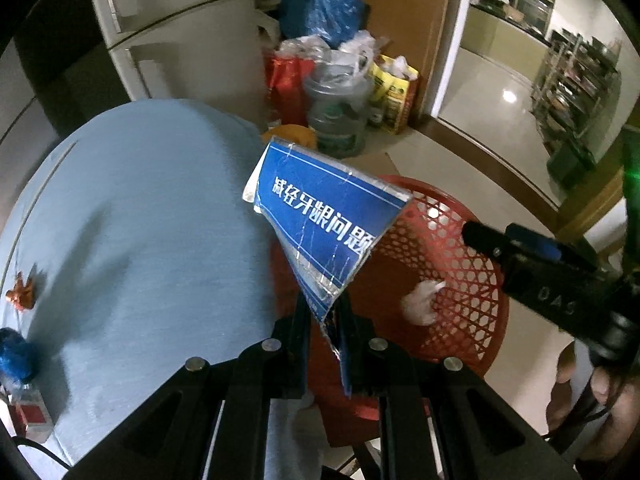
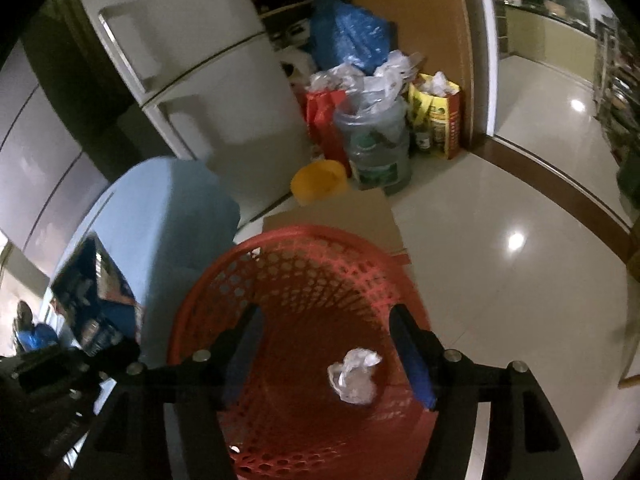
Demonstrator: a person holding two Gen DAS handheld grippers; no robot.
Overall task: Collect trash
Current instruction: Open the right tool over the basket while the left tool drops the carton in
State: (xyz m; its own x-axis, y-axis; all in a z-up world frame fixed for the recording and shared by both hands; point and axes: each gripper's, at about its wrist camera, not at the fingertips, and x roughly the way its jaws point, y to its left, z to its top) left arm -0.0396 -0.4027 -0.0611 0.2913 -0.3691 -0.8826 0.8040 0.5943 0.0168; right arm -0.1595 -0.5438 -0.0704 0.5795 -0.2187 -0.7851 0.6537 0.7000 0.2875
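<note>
Left gripper [image 1: 324,320] fingers pinch blue toothpaste box [image 1: 320,216], lower end hidden; right gripper [image 2: 328,344] spread wide above red basket [image 2: 280,248]; crumpled wrapper [image 2: 354,376] inside.

My left wrist view looks down close over the counter [image 1: 132,208] edge; both views share the red basket [image 1: 472,240] [image 2: 304,264] and far fridge [image 1: 180,28] [image 2: 200,64].

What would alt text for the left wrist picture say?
The left tool pinches a flattened blue box above a red mesh basket holding a crumpled white wad; a pale blue table lies left.
</note>
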